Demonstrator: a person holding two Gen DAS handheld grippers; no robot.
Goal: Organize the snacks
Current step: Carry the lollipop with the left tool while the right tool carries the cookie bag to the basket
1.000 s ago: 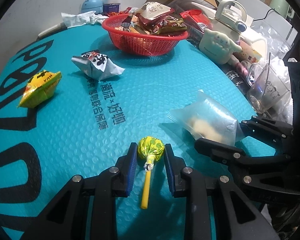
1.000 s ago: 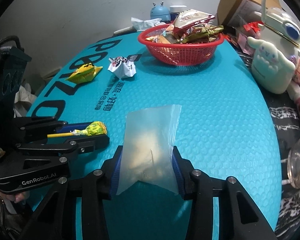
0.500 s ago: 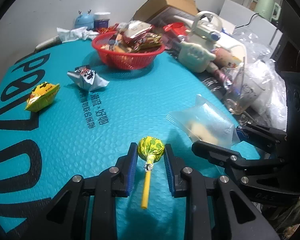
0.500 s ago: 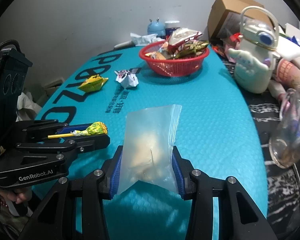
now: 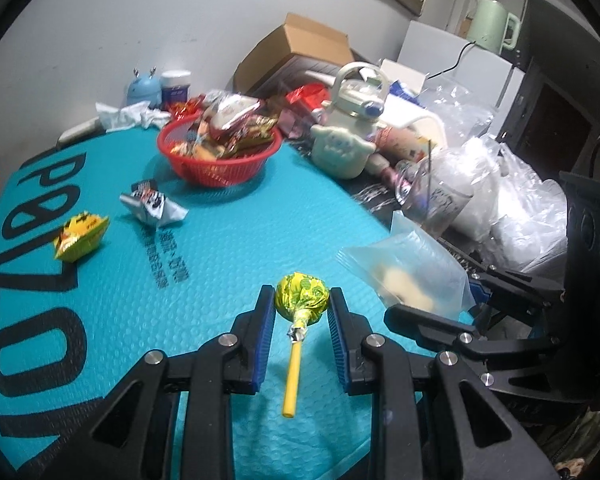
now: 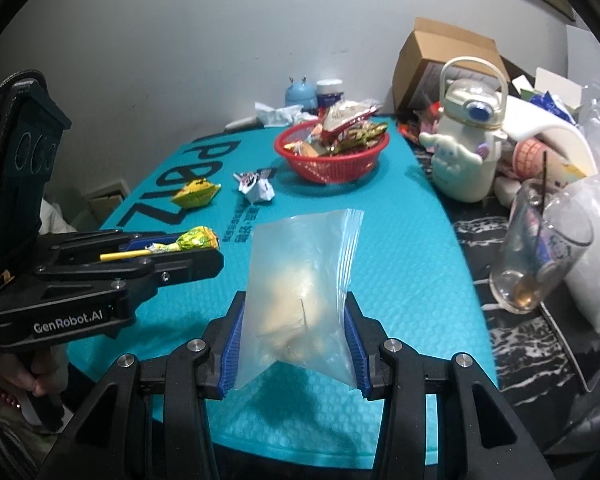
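Observation:
My left gripper [image 5: 301, 300] is shut on a yellow-green wrapped lollipop [image 5: 301, 299], its yellow stick pointing back toward me, held above the teal mat [image 5: 112, 304]. My right gripper [image 6: 296, 308] is shut on a clear zip bag [image 6: 304, 264] with pale food inside, also lifted off the mat. In the left wrist view the bag [image 5: 408, 276] hangs just right of the lollipop. In the right wrist view the lollipop [image 6: 198, 239] sits at the left. A red basket [image 5: 220, 156] heaped with snack packets stands at the mat's far side. A yellow packet [image 5: 80, 236] and a silver packet [image 5: 152, 208] lie on the mat.
A cream character bottle [image 6: 466, 148] and a cardboard box [image 5: 296, 56] stand to the right of the basket. A glass [image 6: 536, 252] with a stick in it and clear plastic bags [image 5: 500, 188] crowd the right edge. A blue figurine [image 5: 142, 86] and crumpled tissue [image 5: 128, 114] sit at the back.
Both grippers have risen off the mat with the lollipop and the zip bag still held. The basket and loose packets look farther and lower in view.

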